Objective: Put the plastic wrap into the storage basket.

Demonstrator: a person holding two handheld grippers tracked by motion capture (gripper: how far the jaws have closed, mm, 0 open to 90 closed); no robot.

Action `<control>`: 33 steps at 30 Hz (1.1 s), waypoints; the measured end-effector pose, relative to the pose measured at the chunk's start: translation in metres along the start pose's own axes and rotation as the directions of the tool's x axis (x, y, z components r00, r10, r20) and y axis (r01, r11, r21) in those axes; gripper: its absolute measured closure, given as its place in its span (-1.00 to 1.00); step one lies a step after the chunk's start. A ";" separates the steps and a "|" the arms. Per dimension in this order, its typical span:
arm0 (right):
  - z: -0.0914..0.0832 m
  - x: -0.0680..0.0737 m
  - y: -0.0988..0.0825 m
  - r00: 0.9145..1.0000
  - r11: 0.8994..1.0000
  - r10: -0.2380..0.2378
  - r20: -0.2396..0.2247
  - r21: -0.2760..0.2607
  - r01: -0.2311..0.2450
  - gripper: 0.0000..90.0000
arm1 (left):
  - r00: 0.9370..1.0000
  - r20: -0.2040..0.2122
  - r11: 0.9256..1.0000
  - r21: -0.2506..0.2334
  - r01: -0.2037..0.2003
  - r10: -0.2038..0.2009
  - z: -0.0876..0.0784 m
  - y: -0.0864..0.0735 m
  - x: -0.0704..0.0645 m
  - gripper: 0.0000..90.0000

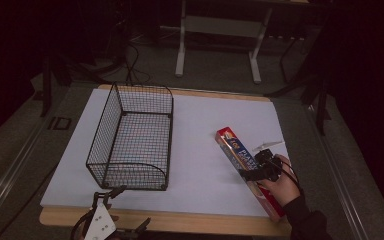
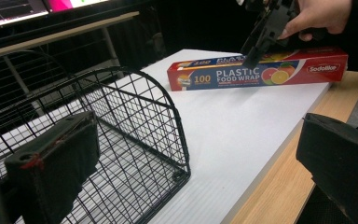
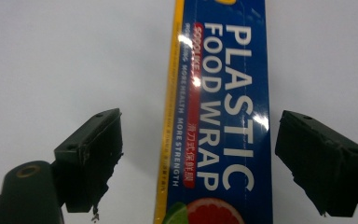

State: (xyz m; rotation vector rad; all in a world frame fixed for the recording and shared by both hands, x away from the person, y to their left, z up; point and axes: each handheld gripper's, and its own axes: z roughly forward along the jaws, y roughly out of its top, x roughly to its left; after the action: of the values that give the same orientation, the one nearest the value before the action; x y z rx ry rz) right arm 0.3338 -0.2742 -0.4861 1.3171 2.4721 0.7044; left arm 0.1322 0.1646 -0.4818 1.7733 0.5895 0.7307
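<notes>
A long red and blue box of plastic food wrap [image 1: 234, 149] lies flat at the right side of the white board [image 1: 200, 125]. My right gripper [image 1: 252, 164] points down over the box's middle, held by a hand. In the right gripper view the box [image 3: 219, 116] runs between the two jaws of the right gripper [image 3: 200, 135], with a gap on each side, so it is open. My left gripper [image 1: 135, 206] hovers open at the table's front edge, holding nothing. Its left jaw sits by the near end of the black wire basket [image 2: 135, 121].
The empty wire basket [image 1: 111, 135] stands on the left half of the board, long side running away from me. A wooden table edge [image 1: 180, 222] borders the board in front. Behind the table stand a white desk frame [image 1: 217, 45] and floor cables.
</notes>
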 end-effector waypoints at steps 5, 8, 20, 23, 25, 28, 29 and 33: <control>0.005 0.002 0.006 1.000 0.996 0.021 0.016 0.089 -0.022 -0.58 | 1.000 0.001 1.000 -0.005 -0.001 0.001 0.000 0.001 -0.001 -1.00; 0.008 0.001 0.008 1.000 0.993 0.018 0.012 0.118 -0.019 -0.58 | 1.000 0.004 1.000 -0.002 -0.010 0.010 0.000 0.001 -0.002 -1.00; 0.020 0.004 0.018 0.999 0.963 -0.015 0.036 0.268 0.005 -0.45 | 1.000 0.006 1.000 -0.005 -0.006 0.006 -0.001 0.001 -0.002 -1.00; 0.025 0.004 0.020 0.998 0.956 -0.006 0.063 0.293 -0.012 -0.41 | 1.000 0.008 1.000 -0.012 -0.003 0.003 -0.001 0.001 -0.002 -1.00; 0.027 0.004 0.021 0.998 0.951 0.001 0.060 0.310 -0.020 -0.40 | 1.000 0.009 1.000 -0.010 -0.005 0.005 -0.001 0.001 -0.003 -1.00; 0.030 0.002 0.021 0.997 0.944 -0.006 0.076 0.330 -0.020 -0.20 | 1.000 0.008 1.000 -0.008 -0.006 0.006 0.000 0.001 -0.003 -1.00; 0.030 0.001 0.021 0.997 0.943 -0.006 0.071 0.333 -0.018 -0.18 | 1.000 0.007 1.000 -0.006 -0.007 0.007 0.000 0.001 -0.003 -1.00; 0.032 0.001 0.025 0.997 0.930 0.019 0.077 0.365 -0.046 -0.17 | 1.000 0.006 1.000 -0.003 -0.010 0.010 0.000 0.001 -0.003 -1.00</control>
State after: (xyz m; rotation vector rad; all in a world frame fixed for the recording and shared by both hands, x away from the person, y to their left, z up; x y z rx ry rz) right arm 0.3645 -0.2522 -0.5000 1.4790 2.6129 0.1964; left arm 0.1302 0.1623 -0.4812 1.7766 0.5757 0.7329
